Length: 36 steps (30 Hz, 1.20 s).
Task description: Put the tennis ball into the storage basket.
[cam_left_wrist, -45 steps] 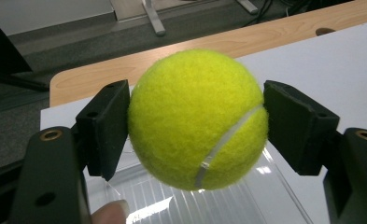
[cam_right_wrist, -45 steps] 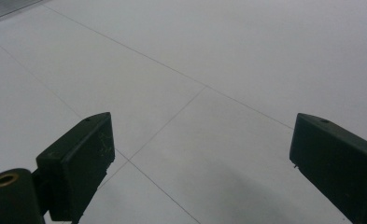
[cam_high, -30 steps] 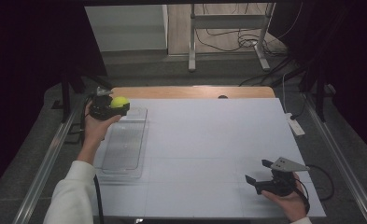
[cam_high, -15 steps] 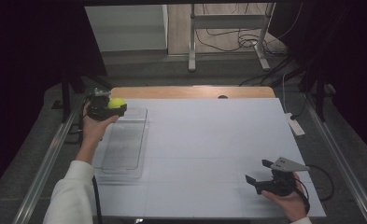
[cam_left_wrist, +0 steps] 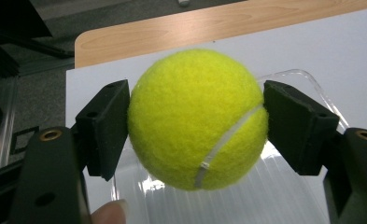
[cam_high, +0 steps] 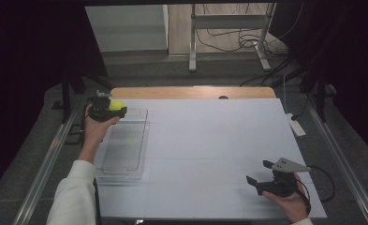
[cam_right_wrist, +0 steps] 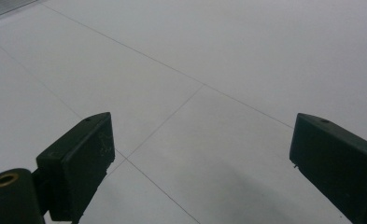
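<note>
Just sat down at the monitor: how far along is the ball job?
Done: the left gripper is shut on the tennis ball. In hand: the ball hangs over the far end of the clear tray. Left: releasing it, likely there. The right gripper waits open.

The left gripper [cam_high: 118,111] — tennis ball [cam_high: 117,105] clamped — drifted slightly left.

No readable text, label, brand or number shows on anything.
</note>
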Tool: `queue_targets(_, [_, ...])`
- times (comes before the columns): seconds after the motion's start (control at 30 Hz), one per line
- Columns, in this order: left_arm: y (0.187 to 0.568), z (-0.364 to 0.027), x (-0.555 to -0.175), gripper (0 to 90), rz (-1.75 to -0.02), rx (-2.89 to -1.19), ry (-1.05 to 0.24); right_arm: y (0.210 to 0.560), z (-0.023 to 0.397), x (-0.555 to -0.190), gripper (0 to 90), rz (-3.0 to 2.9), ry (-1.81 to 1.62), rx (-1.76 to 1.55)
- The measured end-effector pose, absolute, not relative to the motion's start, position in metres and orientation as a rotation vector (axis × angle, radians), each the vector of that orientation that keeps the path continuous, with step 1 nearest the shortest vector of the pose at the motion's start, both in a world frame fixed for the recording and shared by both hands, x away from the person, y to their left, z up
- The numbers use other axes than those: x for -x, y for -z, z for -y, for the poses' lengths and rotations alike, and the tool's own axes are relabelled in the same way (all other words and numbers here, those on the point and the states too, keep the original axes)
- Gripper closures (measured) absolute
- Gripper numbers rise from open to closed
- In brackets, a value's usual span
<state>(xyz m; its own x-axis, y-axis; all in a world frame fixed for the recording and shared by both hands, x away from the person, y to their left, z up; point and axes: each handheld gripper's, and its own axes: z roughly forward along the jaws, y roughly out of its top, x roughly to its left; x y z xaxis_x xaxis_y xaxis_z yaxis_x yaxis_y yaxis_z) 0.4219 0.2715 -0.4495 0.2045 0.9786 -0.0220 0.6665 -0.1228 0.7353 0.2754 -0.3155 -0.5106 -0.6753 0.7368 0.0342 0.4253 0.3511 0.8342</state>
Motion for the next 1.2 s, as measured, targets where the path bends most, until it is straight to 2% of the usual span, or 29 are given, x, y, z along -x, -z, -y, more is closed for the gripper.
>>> queue_targets(1.2, [0.478, -0.273, -0.431, 27.5, -1.588, -1.960, -0.602, 0.511, 0.316, -0.276, 6.9, -2.271, -1.236, -1.030])
